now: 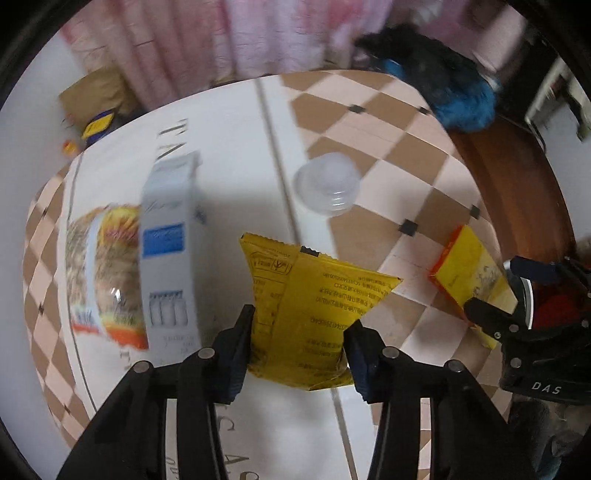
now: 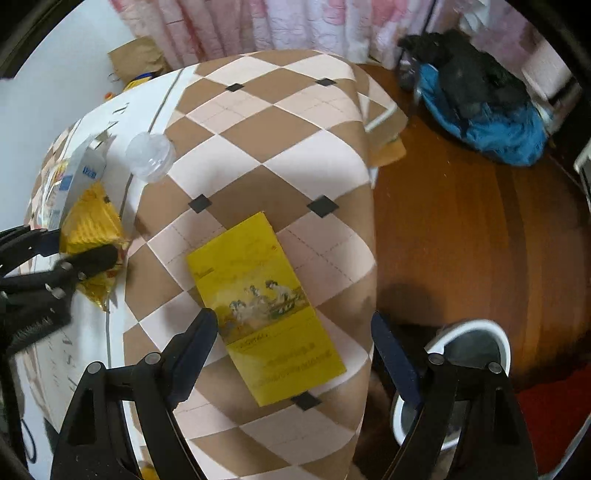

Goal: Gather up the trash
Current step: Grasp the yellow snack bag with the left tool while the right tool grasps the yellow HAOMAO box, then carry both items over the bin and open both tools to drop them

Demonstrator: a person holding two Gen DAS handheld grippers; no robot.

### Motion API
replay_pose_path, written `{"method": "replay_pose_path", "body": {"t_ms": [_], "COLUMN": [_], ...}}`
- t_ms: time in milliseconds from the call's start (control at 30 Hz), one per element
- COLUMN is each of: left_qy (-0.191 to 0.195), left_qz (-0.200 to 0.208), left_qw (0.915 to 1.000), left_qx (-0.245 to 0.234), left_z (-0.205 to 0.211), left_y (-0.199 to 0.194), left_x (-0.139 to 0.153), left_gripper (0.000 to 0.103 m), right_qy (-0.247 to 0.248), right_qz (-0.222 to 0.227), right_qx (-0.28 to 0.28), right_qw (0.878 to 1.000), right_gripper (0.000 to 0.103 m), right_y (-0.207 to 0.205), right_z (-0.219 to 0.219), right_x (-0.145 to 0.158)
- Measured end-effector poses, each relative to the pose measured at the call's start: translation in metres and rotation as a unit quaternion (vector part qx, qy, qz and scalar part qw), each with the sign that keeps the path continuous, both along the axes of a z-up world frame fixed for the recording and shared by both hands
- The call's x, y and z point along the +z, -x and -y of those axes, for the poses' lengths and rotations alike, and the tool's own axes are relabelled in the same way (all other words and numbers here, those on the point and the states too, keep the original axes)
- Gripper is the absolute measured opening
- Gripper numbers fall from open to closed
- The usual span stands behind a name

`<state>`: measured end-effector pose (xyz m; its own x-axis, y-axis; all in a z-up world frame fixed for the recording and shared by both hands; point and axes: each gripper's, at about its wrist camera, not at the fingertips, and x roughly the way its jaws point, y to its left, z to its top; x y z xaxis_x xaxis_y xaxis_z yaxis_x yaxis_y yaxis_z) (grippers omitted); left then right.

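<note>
Pink curtains [image 2: 258, 26] hang behind the table [image 2: 266, 122] with its chequered cloth. Left tool [image 1: 299, 336] has its pads pressed on a yellow snack packet [image 1: 310, 295] near the table's middle. Right tool [image 2: 295, 332] stands wide open over a yellow box [image 2: 258, 295] by the right edge, gripping nothing. Only the right view shows the white bin [image 2: 476, 332] on the floor; only the left shows the noodle bag [image 1: 103, 273] clearly beside the white carton [image 1: 170, 236].

Checkered tablecloth [image 2: 280, 147], wooden floor [image 2: 461, 229], pink curtains [image 2: 295, 26] behind.
</note>
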<state>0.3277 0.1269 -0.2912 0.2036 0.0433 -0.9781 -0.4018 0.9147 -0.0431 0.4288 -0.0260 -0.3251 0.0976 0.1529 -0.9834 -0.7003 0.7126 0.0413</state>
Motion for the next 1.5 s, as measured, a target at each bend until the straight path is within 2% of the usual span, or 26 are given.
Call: {"method": "replay_pose_path", "body": {"t_ms": [167,333,433,500,733,967,1167,1367,1500], "left_qy": [-0.015,-0.023,-0.035,-0.043,-0.059,-0.082,-0.096,-0.094,-0.085], "left_qz": [0.006,0.007,0.012,0.015,0.033,0.063,0.115,0.162,0.181], "left_qw": [0.9998,0.9997,0.9992,0.9989,0.9973,0.9941,0.9885,0.9822,0.9789], "left_qx": [0.011,0.011,0.014,0.015,0.028,0.03,0.022,-0.007,-0.04], "left_z": [0.001,0.004,0.006,0.011,0.024,0.042,0.073,0.114,0.151], "left_y": [0.004,-0.003,-0.001,0.003,0.028,0.053,0.067,0.059,0.04], "left_x": [-0.003,-0.006,-0.006,-0.003,0.014,0.046,0.097,0.14,0.154], "left_gripper": [0.048,0.045,0.042,0.041,0.041,0.041,0.041,0.041,0.041], "right_qy": [-0.002,0.027,0.022,0.019,0.005,-0.044,-0.1,-0.146,-0.167], "right_qz": [0.006,0.034,0.035,0.041,0.038,0.032,0.038,0.06,0.075], "right_qx": [0.028,0.048,0.041,0.043,0.006,-0.044,-0.068,-0.099,-0.134], "right_qw": [1.0,0.998,0.998,0.998,0.999,0.998,0.992,0.982,0.974], "right_gripper": [0.084,0.081,0.077,0.067,0.065,0.064,0.064,0.064,0.064], "right_y": [0.001,0.015,0.017,0.026,0.038,0.059,0.072,0.075,0.065], "right_z": [-0.014,-0.025,-0.025,-0.027,-0.014,0.018,0.049,0.099,0.144], "right_x": [-0.003,-0.007,-0.005,-0.001,0.006,0.037,0.079,0.127,0.155]}}
